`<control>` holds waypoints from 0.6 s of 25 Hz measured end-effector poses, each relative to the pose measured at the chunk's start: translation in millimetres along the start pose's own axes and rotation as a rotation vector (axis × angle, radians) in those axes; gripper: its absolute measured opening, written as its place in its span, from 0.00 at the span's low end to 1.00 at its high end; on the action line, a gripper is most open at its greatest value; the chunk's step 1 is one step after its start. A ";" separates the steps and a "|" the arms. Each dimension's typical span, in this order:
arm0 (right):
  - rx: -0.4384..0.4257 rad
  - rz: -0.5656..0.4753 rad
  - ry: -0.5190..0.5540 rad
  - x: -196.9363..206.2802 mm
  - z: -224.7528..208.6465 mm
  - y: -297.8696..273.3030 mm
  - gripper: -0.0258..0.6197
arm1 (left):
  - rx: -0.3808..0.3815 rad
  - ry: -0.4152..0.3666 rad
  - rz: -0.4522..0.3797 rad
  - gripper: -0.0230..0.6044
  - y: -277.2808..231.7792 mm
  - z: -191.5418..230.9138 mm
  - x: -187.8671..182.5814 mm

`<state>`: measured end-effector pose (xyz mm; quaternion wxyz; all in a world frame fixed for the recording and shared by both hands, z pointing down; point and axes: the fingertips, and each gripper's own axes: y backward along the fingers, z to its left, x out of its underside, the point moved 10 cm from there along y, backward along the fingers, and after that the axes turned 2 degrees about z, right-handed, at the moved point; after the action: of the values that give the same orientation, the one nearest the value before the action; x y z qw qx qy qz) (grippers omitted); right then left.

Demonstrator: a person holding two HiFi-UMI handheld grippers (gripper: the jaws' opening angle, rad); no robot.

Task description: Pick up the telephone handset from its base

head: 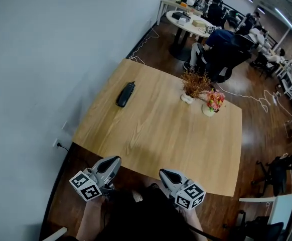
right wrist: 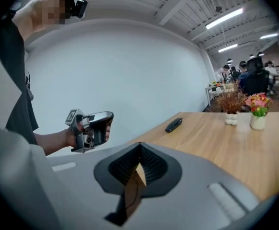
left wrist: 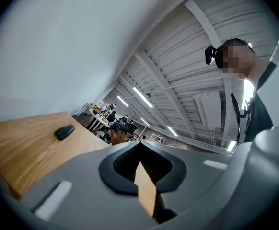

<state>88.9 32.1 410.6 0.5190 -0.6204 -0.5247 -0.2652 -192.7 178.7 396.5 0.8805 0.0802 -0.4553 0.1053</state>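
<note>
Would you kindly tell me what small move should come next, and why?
Probably carry the left gripper toward the black oblong telephone handset, opening its tongs: it and the right gripper are shut, empty, at the near edge of the light wooden table, far from the handset.

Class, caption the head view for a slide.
Left gripper and right gripper, both shut, face a distant handset on the table.

White wall (head: 35,59), dark wood floor (head: 256,134), wooden table (head: 161,134)

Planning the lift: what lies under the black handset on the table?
The handset lies on the wooden table; whatever is directly beneath it is covered and cannot be seen.
</note>
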 end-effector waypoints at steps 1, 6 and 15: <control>0.011 -0.008 -0.007 -2.3 -6.5 -1.7 0.04 | -0.012 0.007 0.000 0.04 -0.6 4.7 1.0; 0.007 -0.055 -0.096 -6.7 -50.8 -24.6 0.04 | -0.059 0.011 0.025 0.04 -16.7 20.0 5.2; -0.059 -0.087 -0.142 -33.1 -131.6 -68.2 0.04 | -0.153 -0.063 0.076 0.04 -75.4 20.4 -16.2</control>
<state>43.8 -107.8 448.8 0.4500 -0.6294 -0.5785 -0.2584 -198.3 99.3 391.5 0.8647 -0.0012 -0.4921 0.1009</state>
